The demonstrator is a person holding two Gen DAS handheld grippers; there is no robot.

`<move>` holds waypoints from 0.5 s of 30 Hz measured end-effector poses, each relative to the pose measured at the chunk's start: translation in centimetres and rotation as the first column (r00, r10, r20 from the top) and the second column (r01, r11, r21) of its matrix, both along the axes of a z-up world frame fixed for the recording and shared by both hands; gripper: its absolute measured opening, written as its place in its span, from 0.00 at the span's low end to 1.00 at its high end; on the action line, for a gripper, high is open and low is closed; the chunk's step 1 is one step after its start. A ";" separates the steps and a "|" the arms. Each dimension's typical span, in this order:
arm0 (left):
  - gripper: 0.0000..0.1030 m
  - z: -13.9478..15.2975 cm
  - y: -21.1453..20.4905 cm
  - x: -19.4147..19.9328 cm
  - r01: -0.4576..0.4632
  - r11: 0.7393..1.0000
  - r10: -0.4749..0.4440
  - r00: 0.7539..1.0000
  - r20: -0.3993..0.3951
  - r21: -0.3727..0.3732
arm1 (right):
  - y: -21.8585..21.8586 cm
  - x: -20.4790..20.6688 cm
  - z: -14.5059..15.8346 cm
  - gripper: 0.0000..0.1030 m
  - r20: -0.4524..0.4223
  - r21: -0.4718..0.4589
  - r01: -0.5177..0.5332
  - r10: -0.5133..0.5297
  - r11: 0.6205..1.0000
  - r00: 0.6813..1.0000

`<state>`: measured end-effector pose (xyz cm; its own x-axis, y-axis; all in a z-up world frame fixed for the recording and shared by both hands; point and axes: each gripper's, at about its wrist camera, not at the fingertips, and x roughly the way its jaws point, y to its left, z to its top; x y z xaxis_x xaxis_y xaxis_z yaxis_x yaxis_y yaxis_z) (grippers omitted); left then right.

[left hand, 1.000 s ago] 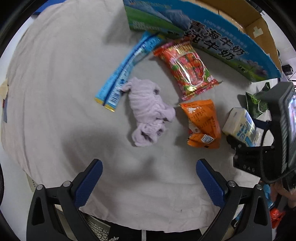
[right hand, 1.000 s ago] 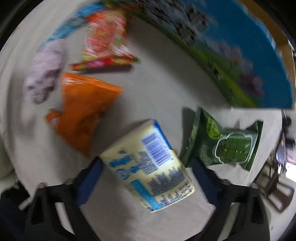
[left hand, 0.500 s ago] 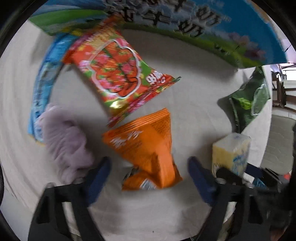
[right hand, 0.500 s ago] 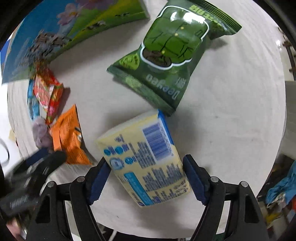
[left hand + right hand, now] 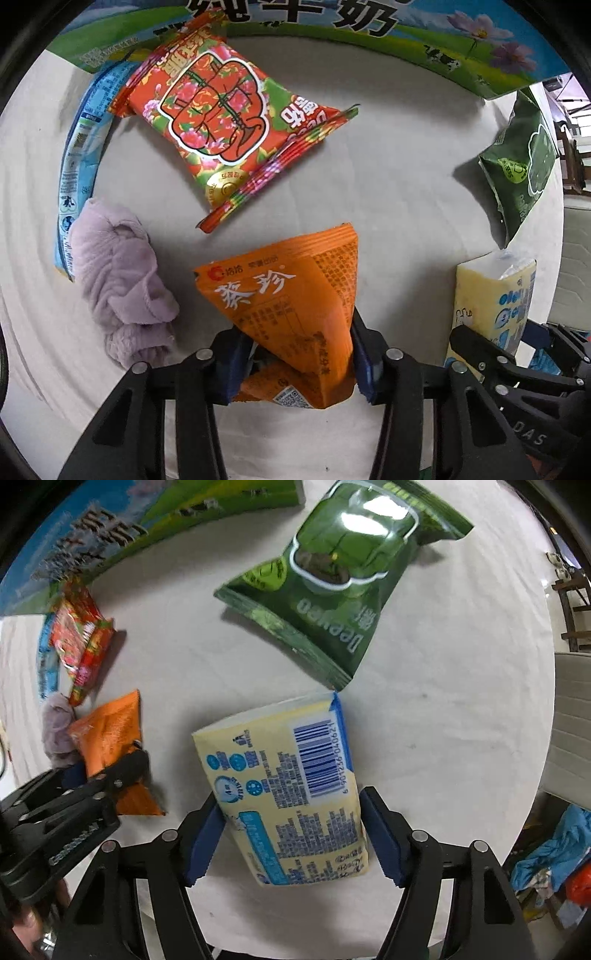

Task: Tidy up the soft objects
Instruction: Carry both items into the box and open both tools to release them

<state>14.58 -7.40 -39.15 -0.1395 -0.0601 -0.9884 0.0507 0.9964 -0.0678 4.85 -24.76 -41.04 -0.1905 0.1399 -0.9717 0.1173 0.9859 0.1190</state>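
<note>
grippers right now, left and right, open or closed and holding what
Left gripper: closed on the orange snack bag.
Right gripper: closed on the yellow tissue pack.

White tablecloth (image 5: 399, 192), wooden chair (image 5: 570, 602)

Glossy crinkled foil on the red snack bag (image 5: 225, 122) and green snack bag (image 5: 332, 587), catching glare. Smoother sheen on the orange packet (image 5: 295, 306). Soft plastic wrap around the yellow tissue pack (image 5: 291, 794). Fuzzy ribbed lilac cloth (image 5: 118, 280). Matt woven tablecloth (image 5: 406, 206).
</note>
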 end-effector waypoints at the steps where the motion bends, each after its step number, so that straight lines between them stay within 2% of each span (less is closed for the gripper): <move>1: 0.41 0.0 -0.2 -0.3 -0.003 1.000 0.003 1.000 0.003 0.006 | 0.0 -0.4 -0.2 0.69 -0.006 0.000 0.008 -0.008 1.000 1.000; 4: 0.40 2.6 -1.5 -1.6 -0.012 1.000 0.012 1.000 0.024 0.008 | -0.2 -1.3 -0.6 0.65 0.007 0.010 0.032 -0.032 0.999 0.999; 8: 0.40 5.7 -1.6 -2.6 -0.033 0.999 0.033 0.997 0.076 -0.001 | -0.4 -2.5 0.9 0.64 0.037 0.056 0.050 -0.052 0.997 0.998; 15: 0.40 13.7 -1.3 -4.5 -0.054 0.998 0.059 0.975 0.216 -0.027 | 0.1 -4.4 5.9 0.64 0.135 0.112 0.031 -0.046 0.993 0.990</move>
<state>10.04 -8.69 -25.43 0.0822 -0.0830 -0.9932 0.0103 0.9965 -0.0824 0.44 -24.62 -35.14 -0.0493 0.2517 -0.9665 0.1300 0.9611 0.2437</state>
